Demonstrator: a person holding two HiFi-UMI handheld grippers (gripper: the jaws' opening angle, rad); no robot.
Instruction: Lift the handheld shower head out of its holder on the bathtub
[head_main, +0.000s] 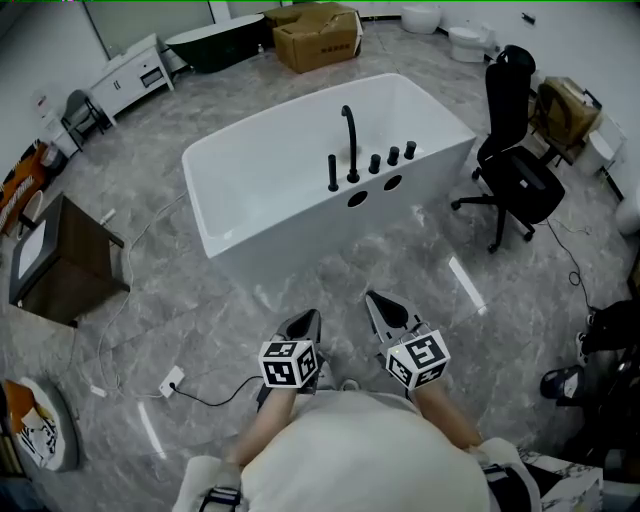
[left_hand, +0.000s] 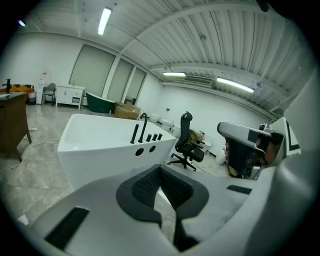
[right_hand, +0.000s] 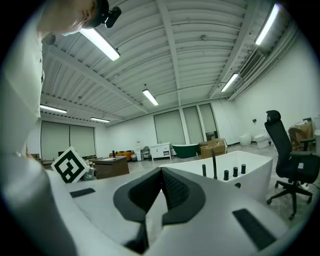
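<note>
A white freestanding bathtub (head_main: 270, 195) stands on the grey marble floor ahead of me. On its near rim a slim black handheld shower head (head_main: 332, 172) stands upright in its holder, left of the curved black spout (head_main: 349, 140) and three black knobs (head_main: 392, 156). My left gripper (head_main: 312, 318) and right gripper (head_main: 375, 300) hover side by side near my body, well short of the tub, both shut and empty. The left gripper view shows its jaws (left_hand: 160, 169) closed below the shower head (left_hand: 134, 134). In the right gripper view the jaws (right_hand: 161, 171) meet too, with the shower head (right_hand: 204, 170) far off.
A black office chair (head_main: 515, 150) stands right of the tub. A brown desk (head_main: 60, 260) sits at the left, with a white cable and socket strip (head_main: 172, 381) on the floor near my left gripper. Behind the tub are a cardboard box (head_main: 318, 35), a dark green tub (head_main: 215, 45) and a white cabinet (head_main: 130, 75).
</note>
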